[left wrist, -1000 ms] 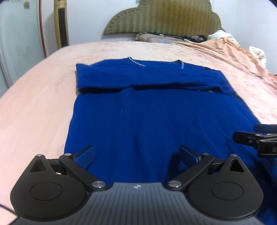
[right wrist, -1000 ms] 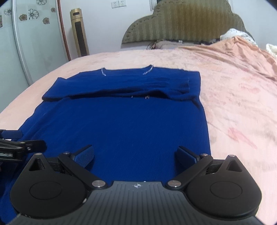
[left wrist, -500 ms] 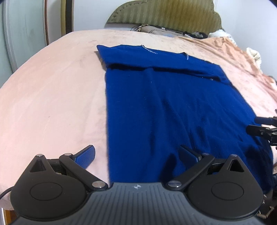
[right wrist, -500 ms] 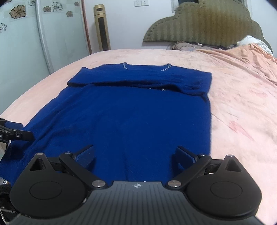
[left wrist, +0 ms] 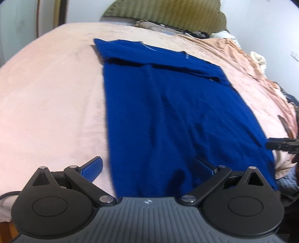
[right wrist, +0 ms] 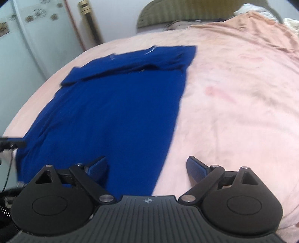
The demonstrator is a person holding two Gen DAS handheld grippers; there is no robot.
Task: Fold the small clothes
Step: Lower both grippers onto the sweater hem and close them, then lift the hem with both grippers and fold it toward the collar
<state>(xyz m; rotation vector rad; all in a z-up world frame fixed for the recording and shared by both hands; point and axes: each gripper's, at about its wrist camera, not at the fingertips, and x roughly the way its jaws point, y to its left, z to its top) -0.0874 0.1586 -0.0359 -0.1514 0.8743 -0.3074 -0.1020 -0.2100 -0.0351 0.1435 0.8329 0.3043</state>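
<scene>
While the shirt (left wrist: 173,112) lay flat on the bed (left wrist: 50,97) with its long axis running away from me toward the headboard (left wrist: 164,16) and its sleeves folded across the far end, I had each gripper at a near hem corner. My left gripper (left wrist: 147,168) stood spread, straddling the shirt's left edge with one finger over the sheet and one over cloth, pinching nothing. My right gripper (right wrist: 147,167) straddled the right edge the same way, its jaws closing but not yet pressing the fabric, so I judged both hands equally near.
</scene>
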